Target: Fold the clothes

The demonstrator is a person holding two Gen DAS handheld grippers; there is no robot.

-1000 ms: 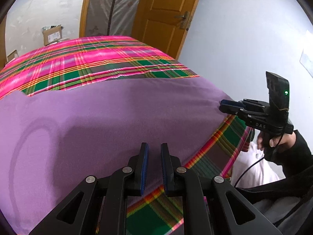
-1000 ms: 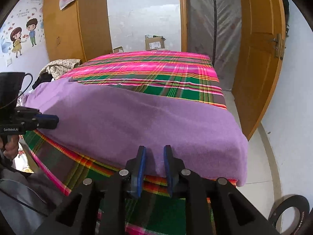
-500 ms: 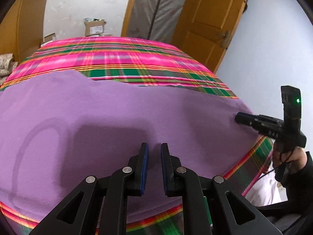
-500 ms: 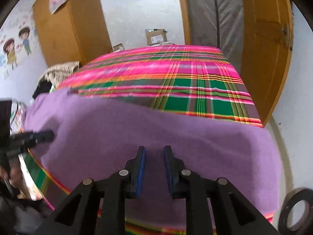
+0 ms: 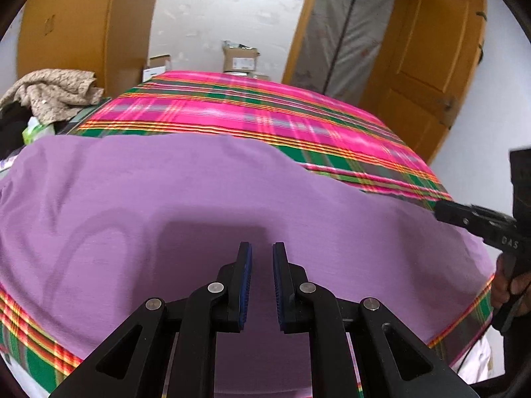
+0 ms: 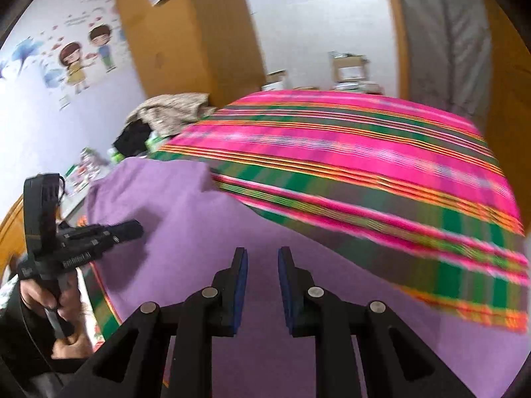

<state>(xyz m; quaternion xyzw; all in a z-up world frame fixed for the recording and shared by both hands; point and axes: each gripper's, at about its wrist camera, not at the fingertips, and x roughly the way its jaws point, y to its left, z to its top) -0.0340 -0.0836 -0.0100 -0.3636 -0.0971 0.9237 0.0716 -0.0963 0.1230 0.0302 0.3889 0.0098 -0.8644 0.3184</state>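
Observation:
A large purple garment lies spread flat over the near part of a bed covered in a pink and green plaid sheet. My left gripper hovers above the middle of the garment, open by a narrow gap with nothing between its pads. My right gripper hangs above the same purple garment near its right part, also open and empty. Each gripper shows in the other's view: the right gripper at the garment's right edge, the left gripper at its left side, held by a hand.
A pile of clothes sits beside the bed at the left. Cardboard boxes stand beyond the far end. There is a wooden wardrobe at the left and an orange door at the right. The plaid sheet is bare past the garment.
Both grippers have risen and swung leftward over the garment, bringing the clothes pile into view. The garment lies as before. Both stay narrowly open.

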